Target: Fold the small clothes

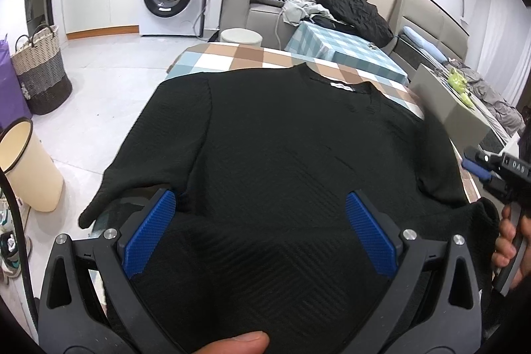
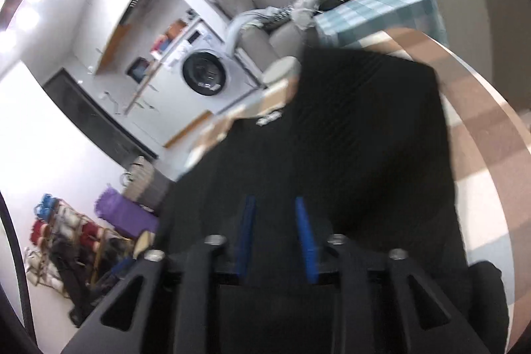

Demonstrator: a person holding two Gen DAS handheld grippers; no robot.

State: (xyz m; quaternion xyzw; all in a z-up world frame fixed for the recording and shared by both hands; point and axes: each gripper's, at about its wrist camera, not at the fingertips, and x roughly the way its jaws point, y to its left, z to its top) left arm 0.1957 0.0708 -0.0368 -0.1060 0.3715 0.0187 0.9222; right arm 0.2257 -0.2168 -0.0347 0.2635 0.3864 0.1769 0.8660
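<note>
Lying flat on the checked tablecloth (image 1: 232,55), the black sweater (image 1: 282,138) has its collar and white label (image 1: 343,86) at the far edge. The left gripper (image 1: 260,221) hovers over the hem with its blue pads wide apart, gripping nothing. The right gripper (image 2: 275,238), blurred in its own view, shows a narrow gap between its jaws above the sweater, with no fabric visibly pinched.

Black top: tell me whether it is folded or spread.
Mostly spread: the black top lies flat on the checked table, collar and both shoulders showing. Its near hem is hidden.
</note>
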